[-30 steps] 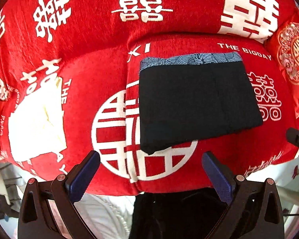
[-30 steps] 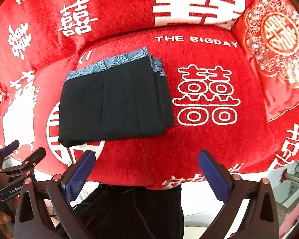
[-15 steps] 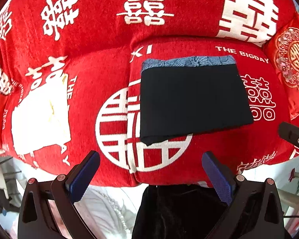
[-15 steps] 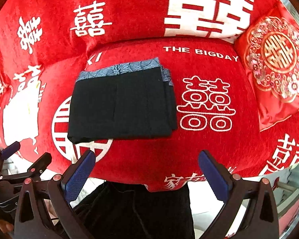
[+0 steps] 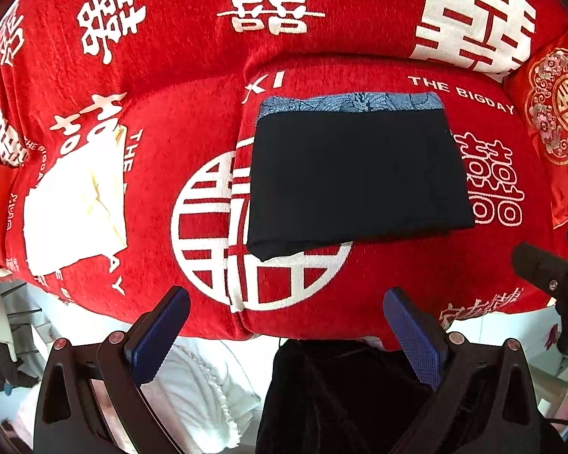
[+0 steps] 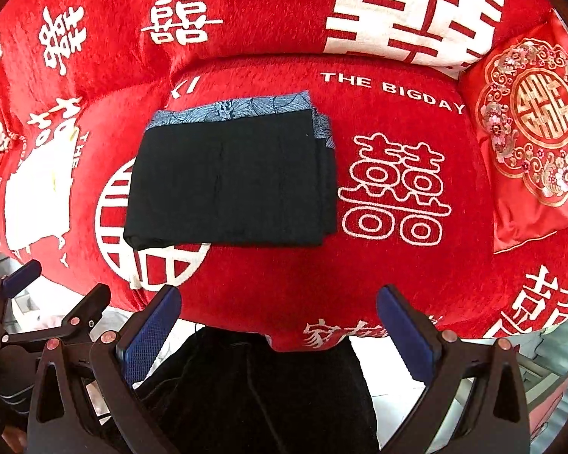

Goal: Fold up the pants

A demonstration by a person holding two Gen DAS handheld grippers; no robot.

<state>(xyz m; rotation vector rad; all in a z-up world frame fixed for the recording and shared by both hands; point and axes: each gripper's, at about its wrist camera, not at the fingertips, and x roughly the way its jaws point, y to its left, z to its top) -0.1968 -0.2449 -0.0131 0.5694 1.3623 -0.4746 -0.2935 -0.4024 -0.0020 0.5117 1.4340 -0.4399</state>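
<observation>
Lying folded into a flat rectangle, the black pants with a blue patterned waistband [image 5: 356, 174] sit at centre frame in the left view and centre left in the right view [image 6: 231, 178], on a red plush sofa cover printed with white characters [image 5: 193, 87]. Left tongs [image 5: 286, 331] at the bottom of the frame are spread wide, holding nothing. Right tongs [image 6: 280, 327] likewise gape wide and empty. An embroidered red satin cushion [image 6: 530, 128] rests at the right edge.

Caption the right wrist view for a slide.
Folded black pants lie on the red sofa cover; open right gripper hovers clear.
</observation>
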